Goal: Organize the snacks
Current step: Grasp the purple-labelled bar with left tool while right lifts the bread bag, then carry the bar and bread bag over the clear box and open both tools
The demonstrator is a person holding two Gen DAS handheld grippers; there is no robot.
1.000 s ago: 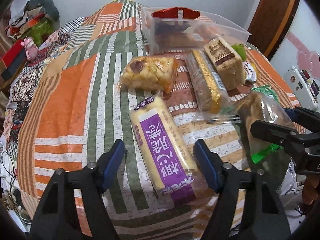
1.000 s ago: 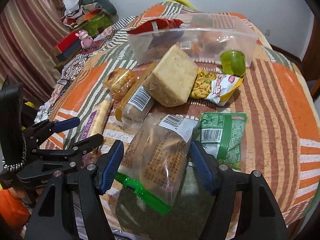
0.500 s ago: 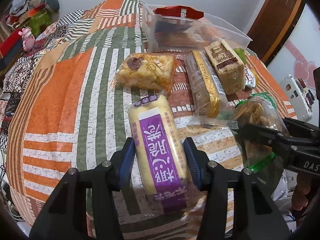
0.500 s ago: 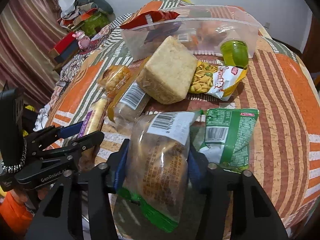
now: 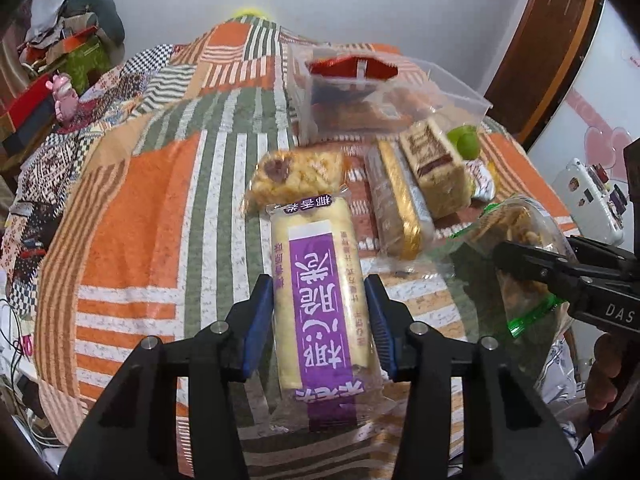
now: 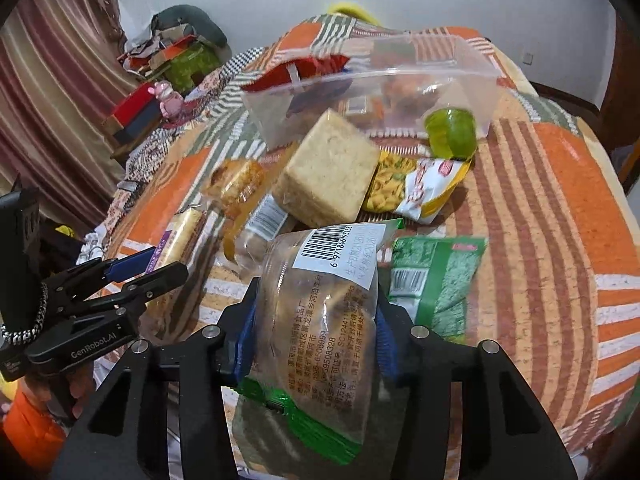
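The near end of the purple-labelled wafer pack [image 5: 320,304] is hidden between the blue pads [image 5: 258,320] of the left gripper [image 5: 320,320], which is clamped onto its long sides; the pack points away over the striped quilt [image 5: 140,240]. Just beyond its far end lies a crumbly pastry packet [image 5: 296,176], then a gold-edged biscuit sleeve [image 5: 396,212] and a square cake block [image 5: 434,172], with the clear plastic tub [image 5: 452,92] behind them; its contents are hard to read through the wall. Further right, the right gripper [image 6: 316,332] is squeezed onto a see-through bread bag [image 6: 320,308], whose bottom edge is cut off. Beside it lie a green packet [image 6: 436,284], a yellow snack bag [image 6: 416,188] and a green jelly cup [image 6: 452,132].
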